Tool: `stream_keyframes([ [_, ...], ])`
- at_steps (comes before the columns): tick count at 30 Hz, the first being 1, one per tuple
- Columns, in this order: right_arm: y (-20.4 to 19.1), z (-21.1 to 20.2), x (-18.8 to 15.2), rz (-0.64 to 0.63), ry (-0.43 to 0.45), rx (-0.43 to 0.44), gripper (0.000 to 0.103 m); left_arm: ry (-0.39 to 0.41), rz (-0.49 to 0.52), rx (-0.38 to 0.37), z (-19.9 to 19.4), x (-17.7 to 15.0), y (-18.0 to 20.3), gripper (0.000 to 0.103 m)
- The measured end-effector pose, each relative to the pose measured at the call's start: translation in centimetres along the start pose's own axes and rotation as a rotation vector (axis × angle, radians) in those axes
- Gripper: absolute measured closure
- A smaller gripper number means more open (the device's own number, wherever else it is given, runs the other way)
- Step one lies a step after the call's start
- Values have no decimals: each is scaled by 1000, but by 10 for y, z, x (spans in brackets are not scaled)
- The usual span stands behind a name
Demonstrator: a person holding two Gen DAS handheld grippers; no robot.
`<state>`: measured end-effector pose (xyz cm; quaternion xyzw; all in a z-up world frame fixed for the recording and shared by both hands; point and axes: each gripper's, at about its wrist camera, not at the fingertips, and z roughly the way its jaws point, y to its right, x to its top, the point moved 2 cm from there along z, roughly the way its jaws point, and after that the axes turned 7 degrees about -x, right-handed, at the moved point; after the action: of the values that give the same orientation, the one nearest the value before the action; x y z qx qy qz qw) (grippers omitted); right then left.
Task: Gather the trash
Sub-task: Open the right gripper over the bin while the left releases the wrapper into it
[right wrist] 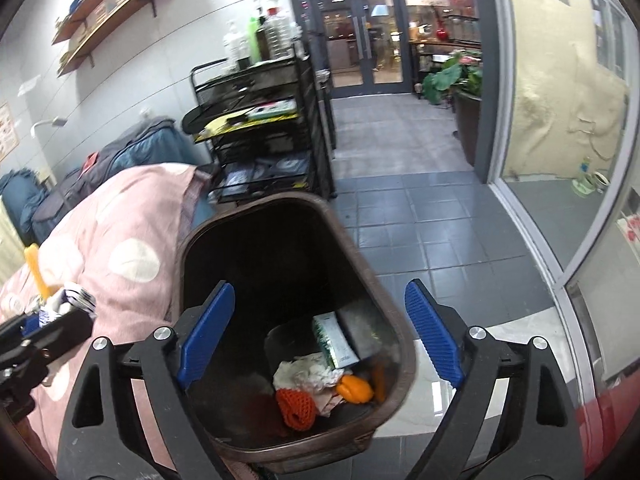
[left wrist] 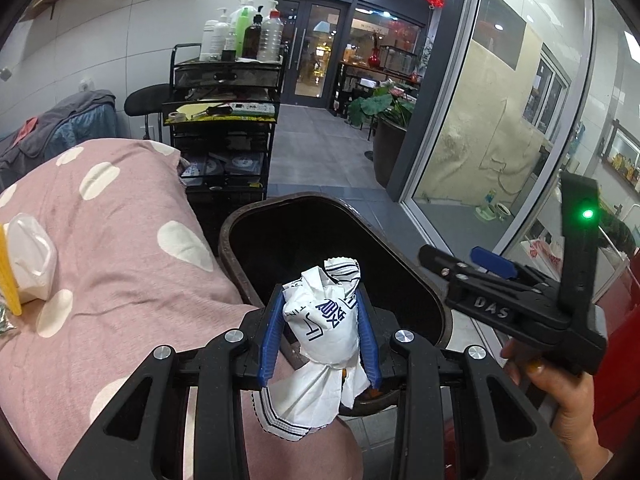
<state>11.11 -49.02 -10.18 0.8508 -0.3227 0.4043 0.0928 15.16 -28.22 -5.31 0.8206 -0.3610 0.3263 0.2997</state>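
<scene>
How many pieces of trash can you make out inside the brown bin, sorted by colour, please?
In the brown bin, right wrist view:
White crumpled paper: 1
Orange pieces: 2, a net and a smooth lump
Green-and-white packet: 1
Grey flat piece: 1
Total: 5 visible; anything underneath is hidden.

my left gripper (left wrist: pixel 320 332) has blue pads on black arms around a white wrapper (left wrist: pixel 326 320) with navy print and striped edges, beside a pink blanket (left wrist: pixel 120 240) with white spots, while the dark brown bin (right wrist: pixel 400 344) holds an orange net (right wrist: pixel 296 406) and an orange peel (right wrist: pixel 354 388).
</scene>
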Motion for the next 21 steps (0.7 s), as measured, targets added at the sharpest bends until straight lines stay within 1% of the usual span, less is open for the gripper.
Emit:
stream_keyframes([
  [8,25,1,1,57,-16,-44,17,-54,29,-3,25,3,7,70],
  [12,30,2,1,60,-20,-53,17,-83,22,-11,35,5,6,70],
  [19,30,3,-1,68,-29,-49,17,-120,43,9,52,6,8,70],
  [21,31,3,-1,73,-30,-49,17,-127,44,12,55,5,8,67],
])
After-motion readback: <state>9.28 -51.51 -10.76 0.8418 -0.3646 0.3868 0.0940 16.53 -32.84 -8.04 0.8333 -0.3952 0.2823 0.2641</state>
